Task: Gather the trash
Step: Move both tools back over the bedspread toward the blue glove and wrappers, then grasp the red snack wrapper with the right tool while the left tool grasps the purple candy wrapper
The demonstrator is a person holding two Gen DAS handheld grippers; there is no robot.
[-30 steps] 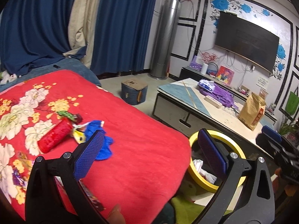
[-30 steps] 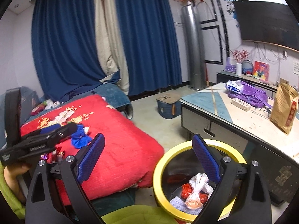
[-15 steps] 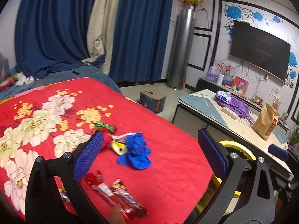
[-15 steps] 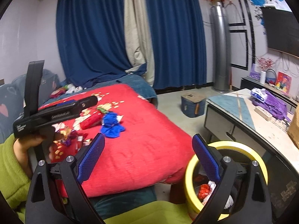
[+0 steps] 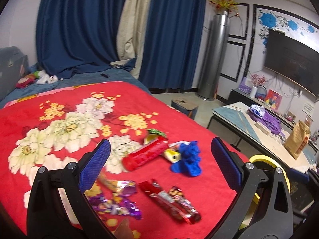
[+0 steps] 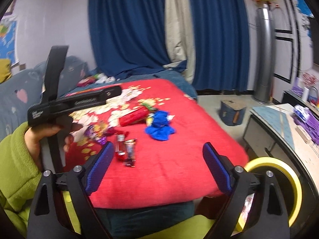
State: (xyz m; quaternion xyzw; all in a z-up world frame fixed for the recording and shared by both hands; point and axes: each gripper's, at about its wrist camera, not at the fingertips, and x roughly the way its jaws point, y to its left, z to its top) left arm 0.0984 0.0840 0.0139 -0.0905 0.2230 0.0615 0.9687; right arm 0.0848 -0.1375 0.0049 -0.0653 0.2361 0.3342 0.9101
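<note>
Dark blue curtains (image 5: pixel 79 29) are seen behind a red flowered blanket (image 5: pixel 59 123) on which the trash is scattered. At the left of the right wrist view, the left gripper (image 6: pixel 111 91) is held in a hand (image 6: pixel 41 137) with a green sleeve (image 6: pixel 14 171), above the near left part of the blanket. In its own view, the left gripper (image 5: pixel 160 163) is shown with jaws spread wide and nothing between them. Purple wrappers (image 5: pixel 113 203) are found nearest it, then dark red snack wrappers (image 5: pixel 171 201). Farther back, a red tube-shaped package (image 5: pixel 145 155) lies beside a small yellow packet (image 5: pixel 172 156) and a crumpled blue glove (image 5: pixel 188 163). The right gripper (image 6: pixel 157 165) is seen wide, its jaws closing on nothing, over the blanket's front edge. A yellow-rimmed bin (image 6: pixel 279 189) stands at the right, beside a low table (image 5: pixel 269 137).
</note>
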